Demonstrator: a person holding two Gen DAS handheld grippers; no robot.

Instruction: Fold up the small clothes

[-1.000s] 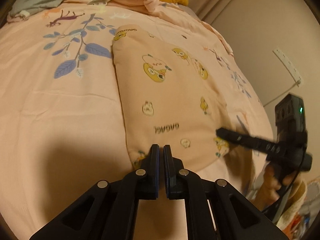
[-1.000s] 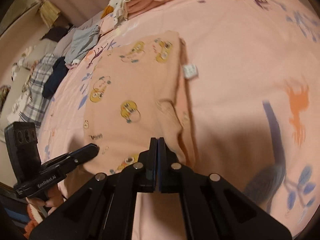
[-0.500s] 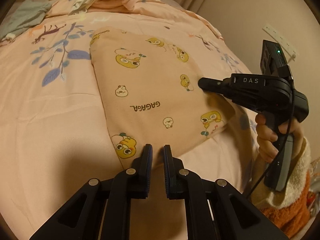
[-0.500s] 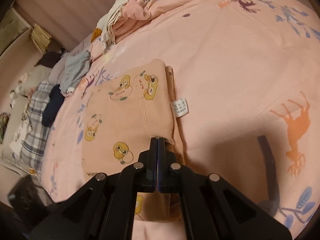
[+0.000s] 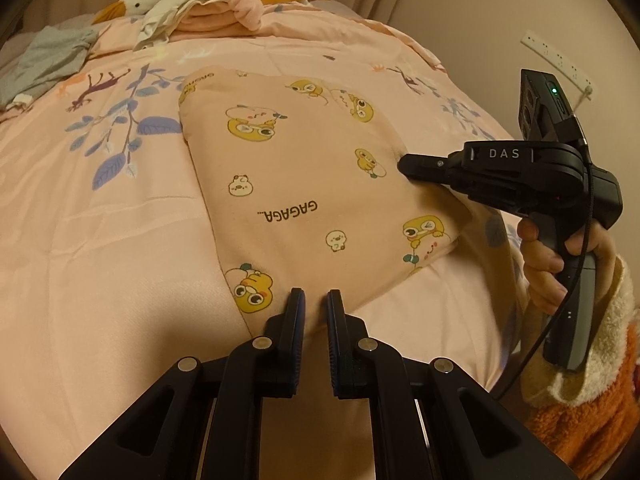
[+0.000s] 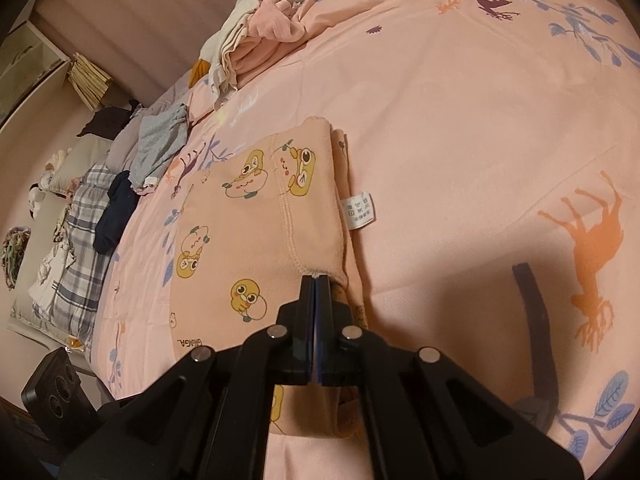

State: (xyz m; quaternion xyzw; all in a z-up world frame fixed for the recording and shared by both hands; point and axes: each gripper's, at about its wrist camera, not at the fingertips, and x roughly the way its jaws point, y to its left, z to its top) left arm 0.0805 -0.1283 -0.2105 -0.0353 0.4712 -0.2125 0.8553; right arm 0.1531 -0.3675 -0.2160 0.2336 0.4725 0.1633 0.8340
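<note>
A folded pink garment (image 5: 304, 168) printed with yellow ducks and "GAGAGA" lies flat on the pink bed cover (image 5: 100, 260). My left gripper (image 5: 316, 304) hovers at its near edge, jaws a narrow gap apart with nothing pinched between them. My right gripper (image 5: 404, 162), held by a hand (image 5: 548, 264), is shut and its tip touches the garment's right edge. In the right wrist view the shut right gripper (image 6: 316, 280) meets the folded seam of the garment (image 6: 248, 248), beside a white care label (image 6: 360, 210). The left gripper's body (image 6: 52, 392) shows at the bottom left.
A pile of folded clothes with a duck plush (image 5: 208, 12) sits at the head of the bed. A grey garment (image 5: 48, 60) lies at the far left. Plaid cloth (image 6: 80, 220) and a dark item (image 6: 116, 208) lie along the bed's edge. A power strip (image 5: 556, 58) hangs on the wall.
My left gripper has drawn back and rolled, and its fingers have parted from almost touching to a narrow gap. The right gripper stays shut at the garment's right edge.
</note>
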